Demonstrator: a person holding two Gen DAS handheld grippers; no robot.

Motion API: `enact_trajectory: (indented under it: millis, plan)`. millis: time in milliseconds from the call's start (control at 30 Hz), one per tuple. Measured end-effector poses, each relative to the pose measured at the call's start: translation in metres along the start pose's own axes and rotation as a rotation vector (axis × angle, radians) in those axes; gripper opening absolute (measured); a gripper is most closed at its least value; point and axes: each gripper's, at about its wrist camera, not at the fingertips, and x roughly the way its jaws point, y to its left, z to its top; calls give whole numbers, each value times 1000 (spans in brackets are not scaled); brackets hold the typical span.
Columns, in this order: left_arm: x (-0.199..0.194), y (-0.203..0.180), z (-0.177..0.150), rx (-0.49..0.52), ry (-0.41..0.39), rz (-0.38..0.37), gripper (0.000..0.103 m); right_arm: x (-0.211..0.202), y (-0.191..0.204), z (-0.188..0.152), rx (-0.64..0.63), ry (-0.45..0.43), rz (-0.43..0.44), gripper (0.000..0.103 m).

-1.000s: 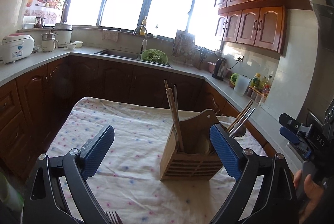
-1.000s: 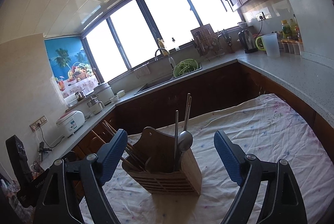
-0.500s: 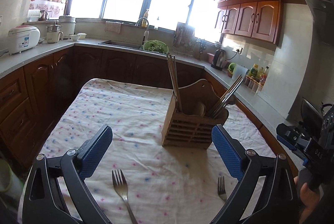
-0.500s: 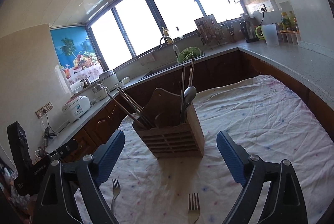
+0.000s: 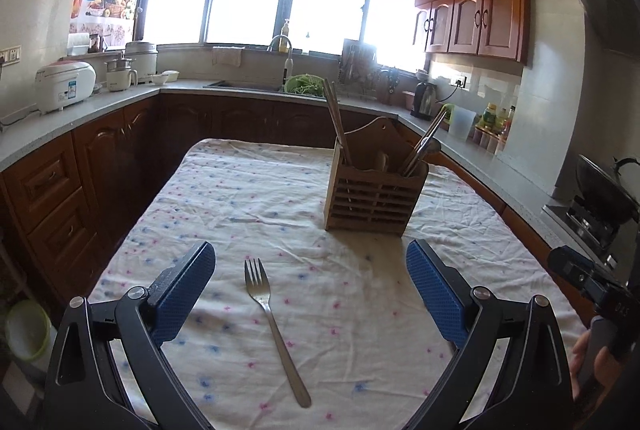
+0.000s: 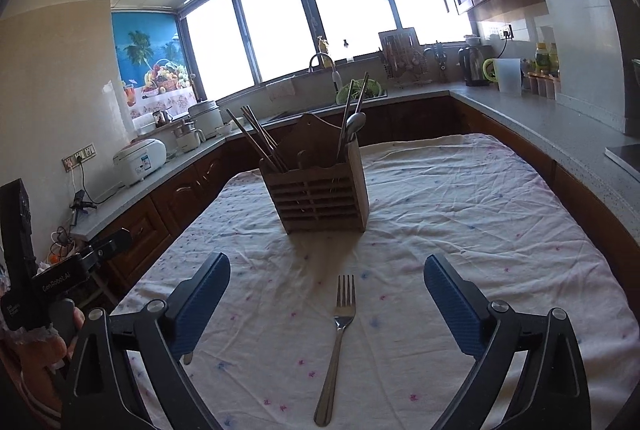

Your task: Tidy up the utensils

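Left wrist view: a table draped in a white cloth with pink and blue flecks fills the middle of the frame, ringed by dark wood counters. A rice cooker is seen at the left edge, a sink tap at upper centre, a black kettle and bottles at the right, a wok at the far right edge. A pale green bin sits at lower left. Nothing is placed between the gripper and the fork.

Readable writing: "GenRobot.AI" is printed on the other handheld unit at the lower left of the right wrist view. The rice cooker's label is too small to read.

A wooden slatted utensil holder stands upright right of centre on the cloth, with chopsticks and a spoon sticking out. A plain steel fork lies flat at lower centre, tines toward the holder, well apart from it. In the right wrist view a second fork lies the same way at lower centre.

The left gripper is spread wide and opening, the first fork framed between the blue pads but untouched. The right gripper is likewise spread and opening, its fork untouched between the fingers.
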Motion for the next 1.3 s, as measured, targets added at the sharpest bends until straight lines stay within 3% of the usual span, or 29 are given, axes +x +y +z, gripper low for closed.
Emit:
enact_trajectory:
  millis: [200,400,567,733,1300]
  plan:
    - [-40,-11,4,54,-116,23,103,-55,25,21,-106,-168,-1,103]
    - [-38,-11,-31,64,-122,32,103,-60,34,-18,-165,-263,-86,103]
    - [-32,-16,-62,92,-108,61,103,-40,29,-51,-175,-206,-111,103]
    - [-24,-19,-80,105,-63,66,103,-37,24,-59,-164,-176,-106,103]
    - [-26,-14,-85,98,-54,92,103,-35,19,-74,-148,-141,-105,103]
